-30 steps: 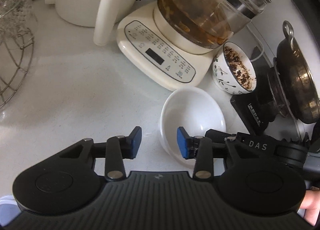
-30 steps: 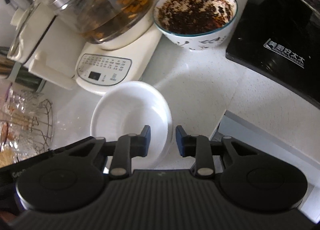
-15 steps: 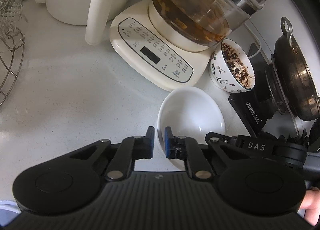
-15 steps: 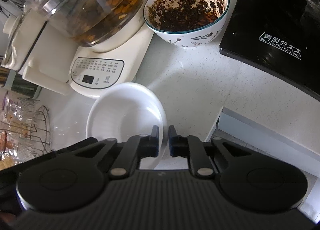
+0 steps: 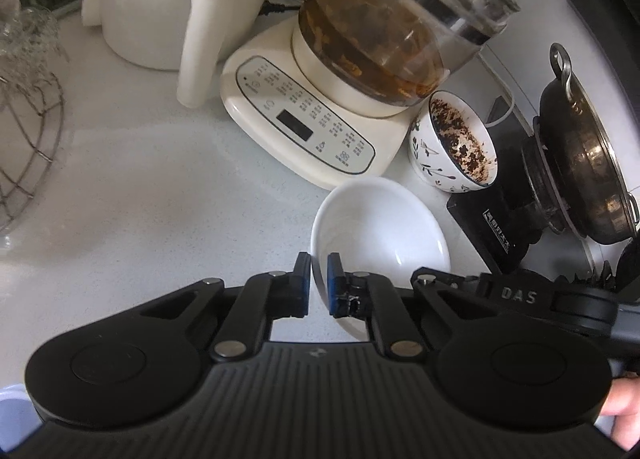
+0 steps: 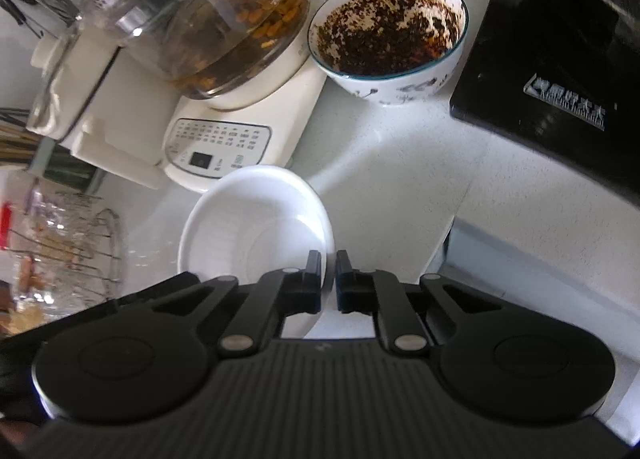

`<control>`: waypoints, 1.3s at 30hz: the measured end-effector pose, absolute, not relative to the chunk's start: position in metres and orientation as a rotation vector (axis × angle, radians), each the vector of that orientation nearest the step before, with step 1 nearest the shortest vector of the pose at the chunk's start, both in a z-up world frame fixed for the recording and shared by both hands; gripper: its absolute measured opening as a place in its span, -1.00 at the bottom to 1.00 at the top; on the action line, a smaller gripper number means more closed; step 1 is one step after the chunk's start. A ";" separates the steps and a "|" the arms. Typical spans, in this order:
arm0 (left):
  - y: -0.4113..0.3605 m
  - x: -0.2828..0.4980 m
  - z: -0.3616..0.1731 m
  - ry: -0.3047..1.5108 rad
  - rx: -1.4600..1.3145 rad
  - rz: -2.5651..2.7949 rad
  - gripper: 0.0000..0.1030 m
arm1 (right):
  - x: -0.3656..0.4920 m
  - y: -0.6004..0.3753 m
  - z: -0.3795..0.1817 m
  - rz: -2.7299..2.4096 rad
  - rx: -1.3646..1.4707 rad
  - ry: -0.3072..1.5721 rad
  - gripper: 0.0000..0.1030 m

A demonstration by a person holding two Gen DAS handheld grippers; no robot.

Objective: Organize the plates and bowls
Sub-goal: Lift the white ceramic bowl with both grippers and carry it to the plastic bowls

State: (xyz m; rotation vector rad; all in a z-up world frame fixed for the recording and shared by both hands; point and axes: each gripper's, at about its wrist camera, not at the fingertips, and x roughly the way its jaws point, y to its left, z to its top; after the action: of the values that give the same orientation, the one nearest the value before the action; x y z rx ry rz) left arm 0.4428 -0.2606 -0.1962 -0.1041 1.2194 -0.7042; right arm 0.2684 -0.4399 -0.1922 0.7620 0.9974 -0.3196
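Observation:
A white shallow bowl point(image 5: 380, 235) sits just in front of the glass-pot cooker; it also shows in the right wrist view point(image 6: 256, 227). My left gripper point(image 5: 319, 283) is shut on the bowl's left rim, one blue pad inside and one outside. My right gripper point(image 6: 329, 279) is shut on its right rim. Whether the bowl rests on the white counter or is held just above it, I cannot tell. A patterned bowl point(image 5: 454, 147) with dark residue stands behind it to the right, and shows in the right wrist view point(image 6: 388, 39).
A cream cooker with a glass pot point(image 5: 352, 71) stands right behind the bowl. A white jug point(image 5: 172, 3) is at the back, a wire basket point(image 5: 24, 131) at left. A black induction hob point(image 6: 560, 71) with a dark wok point(image 5: 580, 163) is at right.
Both grippers have closed from open onto opposite rims of the white bowl. Both cameras have moved slightly closer to the bowl.

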 end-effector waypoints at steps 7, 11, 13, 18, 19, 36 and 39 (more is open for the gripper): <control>-0.245 0.430 -0.173 1.203 -0.149 -0.701 -0.81 | 0.258 -0.428 -0.171 -0.292 0.712 0.960 -0.81; -0.235 0.423 -0.160 1.191 -0.170 -0.702 -0.81 | 0.251 -0.425 -0.166 -0.278 0.731 0.951 -0.81; -0.229 0.419 -0.155 1.185 -0.178 -0.696 -0.81 | 0.248 -0.422 -0.161 -0.265 0.730 0.940 -0.81; -0.210 0.411 -0.139 1.161 -0.196 -0.695 -0.81 | 0.243 -0.411 -0.147 -0.233 0.706 0.907 -0.81; -0.206 0.409 -0.137 1.158 -0.203 -0.694 -0.81 | 0.242 -0.409 -0.145 -0.227 0.707 0.902 -0.81; -0.119 0.382 -0.094 1.068 -0.311 -0.630 -0.81 | 0.242 -0.353 -0.106 -0.102 0.703 0.859 -0.81; -0.100 0.372 -0.088 1.049 -0.324 -0.598 -0.81 | 0.244 -0.339 -0.101 -0.065 0.690 0.862 -0.81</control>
State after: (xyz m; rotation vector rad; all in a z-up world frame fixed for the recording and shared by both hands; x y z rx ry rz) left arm 0.3724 -0.0998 -0.0875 -0.3245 1.0486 -0.5978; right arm 0.2438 -0.3395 -0.1011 0.6901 0.8623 -0.0645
